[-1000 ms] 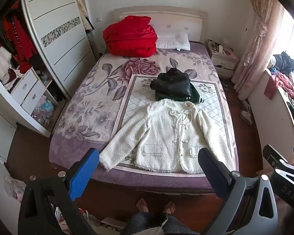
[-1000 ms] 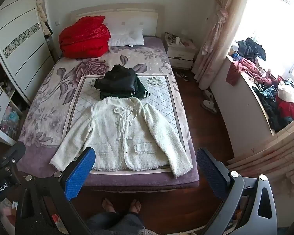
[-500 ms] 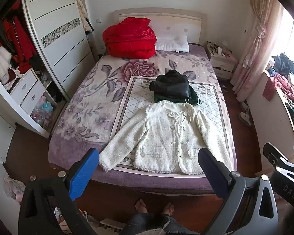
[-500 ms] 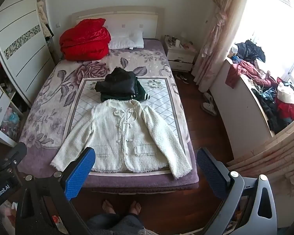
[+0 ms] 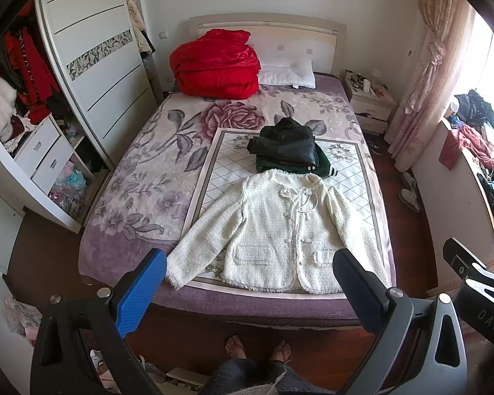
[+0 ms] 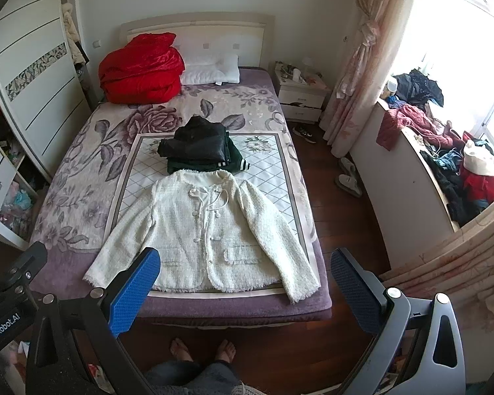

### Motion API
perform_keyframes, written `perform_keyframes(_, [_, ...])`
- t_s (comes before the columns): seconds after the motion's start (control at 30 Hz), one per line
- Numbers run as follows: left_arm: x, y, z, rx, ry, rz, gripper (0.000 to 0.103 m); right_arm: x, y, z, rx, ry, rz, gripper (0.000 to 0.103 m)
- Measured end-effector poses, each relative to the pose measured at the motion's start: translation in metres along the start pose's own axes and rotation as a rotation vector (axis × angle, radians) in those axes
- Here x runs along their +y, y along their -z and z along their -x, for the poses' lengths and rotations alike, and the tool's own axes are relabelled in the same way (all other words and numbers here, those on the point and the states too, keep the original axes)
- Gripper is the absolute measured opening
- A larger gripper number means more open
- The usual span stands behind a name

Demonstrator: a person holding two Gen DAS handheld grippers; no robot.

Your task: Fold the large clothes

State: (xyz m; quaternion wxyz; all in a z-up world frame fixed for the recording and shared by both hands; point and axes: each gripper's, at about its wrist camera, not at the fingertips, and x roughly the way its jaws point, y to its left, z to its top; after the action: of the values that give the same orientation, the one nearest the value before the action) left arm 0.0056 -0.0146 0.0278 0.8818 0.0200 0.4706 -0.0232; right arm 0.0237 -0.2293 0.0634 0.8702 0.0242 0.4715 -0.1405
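Observation:
A white tweed jacket (image 5: pixel 280 230) lies flat, face up, sleeves spread, at the foot of the bed (image 5: pixel 131 197); it also shows in the right wrist view (image 6: pixel 207 230). Behind it sits a folded stack of a black garment on a dark green one (image 5: pixel 286 148), also seen in the right wrist view (image 6: pixel 197 148). My left gripper (image 5: pixel 250 283) is open and empty, held above the bed's foot edge. My right gripper (image 6: pixel 245 283) is open and empty, likewise short of the jacket's hem.
A folded red quilt (image 5: pixel 214 62) and white pillow (image 5: pixel 286 72) lie at the headboard. An open wardrobe (image 5: pixel 33 115) stands left, a nightstand (image 6: pixel 299 95) and a clothes-piled window ledge (image 6: pixel 444 158) right. The person's bare feet (image 5: pixel 257 352) stand on the wooden floor.
Both grippers have drawn back and risen slightly, so the bed and jacket sit a little lower and smaller in both views. Both stay open. The clothes have not moved.

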Motion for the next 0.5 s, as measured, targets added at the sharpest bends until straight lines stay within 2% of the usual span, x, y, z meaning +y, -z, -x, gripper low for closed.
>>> perform_keyframes(0.5, [-0.0026, -0.0045, 0.0019, -0.002, -0.003, 0.000, 0.103, 0.0003, -0.0037, 0.0043, -0.002, -0.001, 0.002, 0.103])
